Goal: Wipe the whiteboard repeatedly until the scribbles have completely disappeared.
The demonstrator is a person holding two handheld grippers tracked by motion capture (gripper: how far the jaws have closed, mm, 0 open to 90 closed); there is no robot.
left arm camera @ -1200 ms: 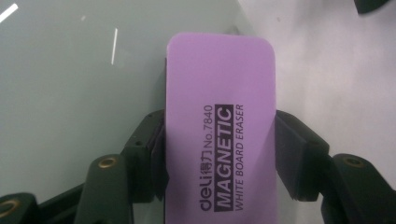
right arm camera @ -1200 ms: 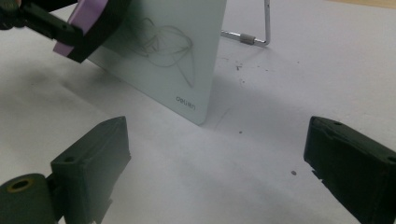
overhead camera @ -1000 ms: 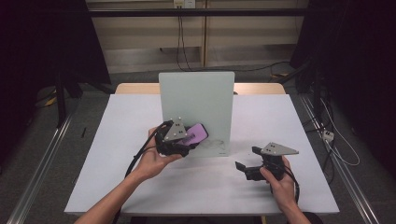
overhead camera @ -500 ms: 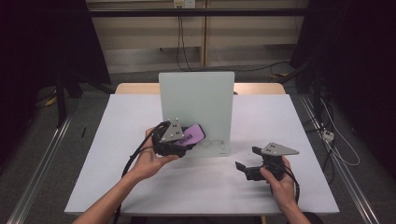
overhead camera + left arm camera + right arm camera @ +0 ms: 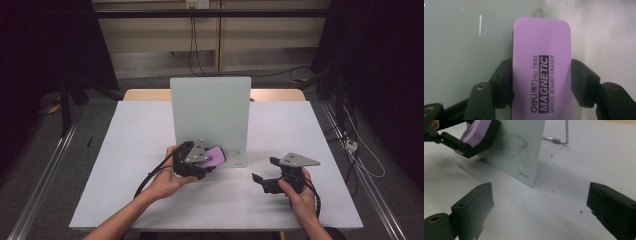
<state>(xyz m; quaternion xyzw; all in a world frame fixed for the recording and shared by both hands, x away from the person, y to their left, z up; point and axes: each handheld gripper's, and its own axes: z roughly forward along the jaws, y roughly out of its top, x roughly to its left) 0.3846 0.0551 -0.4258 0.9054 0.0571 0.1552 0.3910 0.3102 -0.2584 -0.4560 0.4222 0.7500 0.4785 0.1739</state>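
White table [image 5: 150, 150]; purple printed eraser [image 5: 541, 72]

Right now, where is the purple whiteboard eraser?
The purple whiteboard eraser is clamped in the left gripper, left of centre in the high view, against the lower face of the upright whiteboard.

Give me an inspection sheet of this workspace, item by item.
Surface: white table top, a few dark specks near the board.
Job's things: purple rectangular magnetic whiteboard eraser; upright pale glass whiteboard bearing faint scribbles low on its face.
Clutter: nothing seen.
Grippers: left gripper shut on the eraser at the board's lower part; right gripper open, resting low over the table.
Cables: black cable trailing from the left gripper; wires on the floor.
Surroundings: grey floor, dark curtains.
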